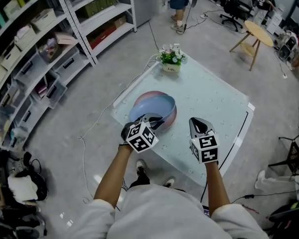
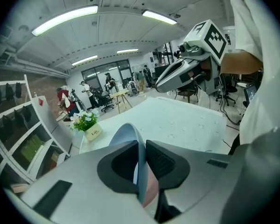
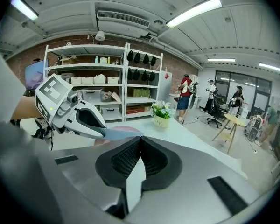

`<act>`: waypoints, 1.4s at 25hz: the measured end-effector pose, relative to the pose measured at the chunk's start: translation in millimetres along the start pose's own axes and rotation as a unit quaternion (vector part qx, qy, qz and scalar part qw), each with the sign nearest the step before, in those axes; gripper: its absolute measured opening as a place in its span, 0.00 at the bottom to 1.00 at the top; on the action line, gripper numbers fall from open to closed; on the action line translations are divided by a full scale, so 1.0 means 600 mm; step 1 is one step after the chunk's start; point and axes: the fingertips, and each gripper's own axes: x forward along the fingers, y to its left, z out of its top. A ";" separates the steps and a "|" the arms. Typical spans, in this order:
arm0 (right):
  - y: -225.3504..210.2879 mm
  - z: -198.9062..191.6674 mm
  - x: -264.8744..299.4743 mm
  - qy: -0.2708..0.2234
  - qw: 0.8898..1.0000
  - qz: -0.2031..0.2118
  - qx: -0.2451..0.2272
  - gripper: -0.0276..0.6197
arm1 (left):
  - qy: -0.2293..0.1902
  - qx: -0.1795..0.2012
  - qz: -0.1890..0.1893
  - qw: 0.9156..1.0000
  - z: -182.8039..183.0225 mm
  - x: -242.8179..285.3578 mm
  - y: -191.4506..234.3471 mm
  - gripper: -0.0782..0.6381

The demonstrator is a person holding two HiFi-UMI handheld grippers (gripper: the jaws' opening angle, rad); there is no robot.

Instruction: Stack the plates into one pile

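Now the left gripper (image 1: 156, 119) pinches the edge of the blue plate (image 1: 150, 107) between its fingers (image 2: 164, 164) — they sit close on the thin rim. That plate is tilted over the pink plate (image 1: 157, 94) on the table (image 1: 214, 103). Beside them, the right gripper (image 1: 197, 121) has its fingers (image 3: 123, 160) pressed together — holding nothing.

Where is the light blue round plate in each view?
Head view: the light blue round plate is at centre, over a pink plate.
Left gripper view: the plate is bottom centre, edge-on between the jaws.
Right gripper view: its thin edge left of centre.
Shared landmark: the potted white flowers.
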 end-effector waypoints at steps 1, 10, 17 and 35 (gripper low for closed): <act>0.006 -0.003 0.009 0.004 1.000 0.003 0.000 0.06 | 0.002 0.003 -0.006 1.000 -0.008 0.004 -0.003 0.20; 0.022 -0.035 0.042 0.035 0.999 -0.002 0.014 0.06 | 0.062 -0.002 -0.101 0.993 -0.078 0.075 -0.051 0.18; 0.010 -0.053 0.051 0.053 0.998 -0.020 0.040 0.06 | 0.081 -0.091 -0.172 0.977 -0.119 0.128 -0.067 0.21; -0.019 0.005 0.094 0.048 0.998 -0.032 0.022 0.06 | -0.078 -0.235 -0.083 0.965 -0.078 0.077 0.113 0.37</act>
